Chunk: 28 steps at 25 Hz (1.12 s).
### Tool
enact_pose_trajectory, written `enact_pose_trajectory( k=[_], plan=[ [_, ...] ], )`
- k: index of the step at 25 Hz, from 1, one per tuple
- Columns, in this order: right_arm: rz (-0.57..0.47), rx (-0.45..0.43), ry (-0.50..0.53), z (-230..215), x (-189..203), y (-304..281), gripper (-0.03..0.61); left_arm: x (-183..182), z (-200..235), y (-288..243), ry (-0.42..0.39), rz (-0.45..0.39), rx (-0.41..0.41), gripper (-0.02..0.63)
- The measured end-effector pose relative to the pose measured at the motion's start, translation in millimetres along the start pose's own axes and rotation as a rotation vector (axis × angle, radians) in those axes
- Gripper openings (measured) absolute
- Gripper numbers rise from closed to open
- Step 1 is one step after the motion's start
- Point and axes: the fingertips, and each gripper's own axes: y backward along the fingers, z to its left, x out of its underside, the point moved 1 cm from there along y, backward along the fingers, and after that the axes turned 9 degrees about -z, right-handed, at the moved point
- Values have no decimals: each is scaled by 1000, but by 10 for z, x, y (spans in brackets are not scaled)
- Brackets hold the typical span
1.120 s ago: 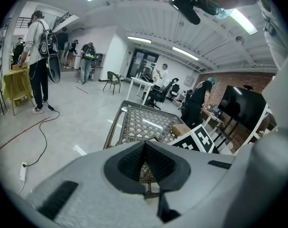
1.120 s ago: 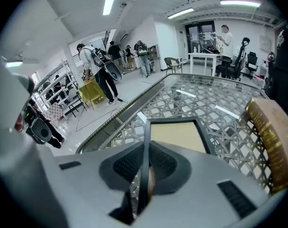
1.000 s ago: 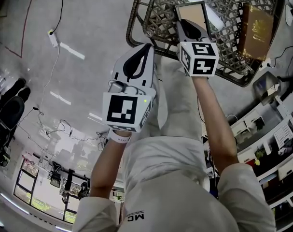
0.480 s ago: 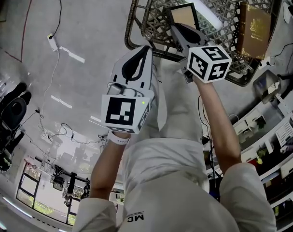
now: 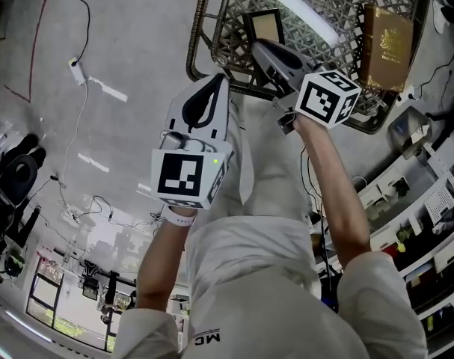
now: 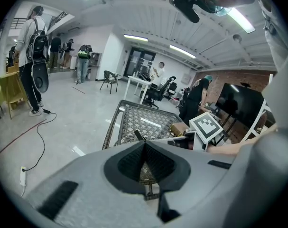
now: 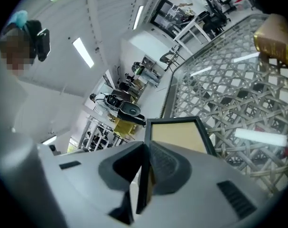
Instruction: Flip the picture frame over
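Note:
The picture frame (image 5: 264, 27) has a dark border and a tan panel. It stands tilted over the near left part of the woven mesh table (image 5: 339, 13). My right gripper (image 5: 262, 49) is shut on the frame's near edge. In the right gripper view the frame (image 7: 179, 136) rises from between the closed jaws of the right gripper (image 7: 144, 152). My left gripper (image 5: 212, 88) hangs lower, short of the table rim, shut and empty. In the left gripper view its jaws (image 6: 144, 148) meet with nothing between them.
A brown book (image 5: 391, 36) lies at the table's right side, also seen in the right gripper view (image 7: 276, 37). The table's metal rim (image 5: 200, 32) runs just beyond the left gripper. Cables (image 5: 77, 58) lie on the grey floor at left. Shelving (image 5: 428, 200) stands at right.
My right gripper has rolled and shifted left, carrying the frame toward the table's left edge and turning it. The left gripper has drifted slightly left and stayed shut.

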Motion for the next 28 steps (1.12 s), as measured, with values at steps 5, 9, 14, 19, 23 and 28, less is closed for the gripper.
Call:
enact_pose_trajectory(
  k=[5,9,14,19,23,28],
  plan=[
    [-9,-73,-101,67,-24,-24,54,0,-15,-32,-4,2,3,20],
    [-35,-124,-201,75,-63,-17,54,-3,-37,-51,-1,3,4,20],
    [-87,-234,-399,71,-61,7,54,-7,-89,-106,-10,3,12,20],
    [-113,-262,-445,46,-110,51,54,-43,-98,-140,-15,-2,12,20],
    [-117,-293,-479,-3,-114,120,54,-41,-155,-156,-17,2,24,20],
    [-155,-310,-523,-112,-196,237,55,-54,-194,-172,-25,3,31,20]
  ],
)
